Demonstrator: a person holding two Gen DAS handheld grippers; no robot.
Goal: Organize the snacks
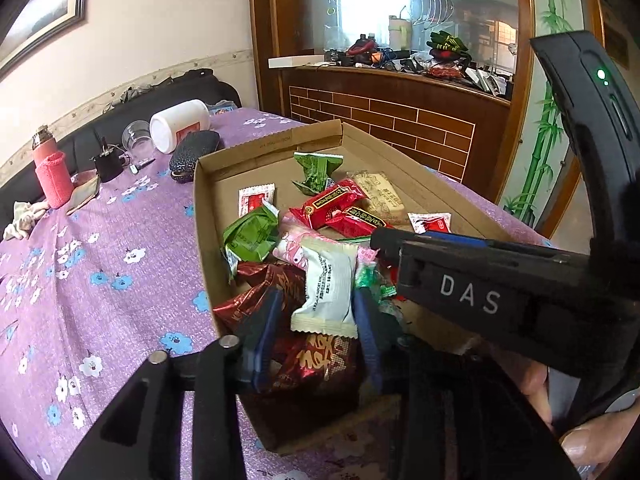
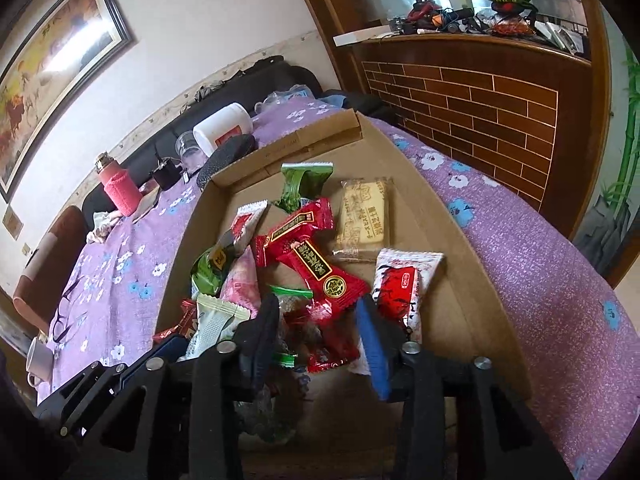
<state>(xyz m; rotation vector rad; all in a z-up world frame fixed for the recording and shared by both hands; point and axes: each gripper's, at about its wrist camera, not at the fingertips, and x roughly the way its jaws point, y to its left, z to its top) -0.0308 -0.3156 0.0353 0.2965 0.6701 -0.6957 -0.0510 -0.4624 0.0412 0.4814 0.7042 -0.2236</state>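
A shallow cardboard box (image 1: 208, 216) (image 2: 448, 216) on the purple flowered tablecloth holds several wrapped snacks. My left gripper (image 1: 316, 312) is shut on a white-grey snack packet (image 1: 326, 288) and holds it just above the pile; the packet also shows in the right wrist view (image 2: 212, 322). Under it lie dark red foil packets (image 1: 316, 356). My right gripper (image 2: 316, 332) is open, its fingers spread over a clear candy bag with a green strip (image 2: 292, 312) and a red packet (image 2: 320, 276). A white-and-red packet (image 2: 400, 280) lies just right of its blue finger (image 2: 372, 344).
Green packets (image 1: 250, 236), a beige biscuit pack (image 2: 362, 216) and small red-white sachets (image 1: 256, 198) lie further in the box. Behind the box stand a white jar on its side (image 1: 180, 124), a dark pouch (image 1: 194, 148), a clear cup (image 1: 136, 140) and a pink bottle (image 1: 48, 172). A wooden counter (image 1: 380, 112) is beyond.
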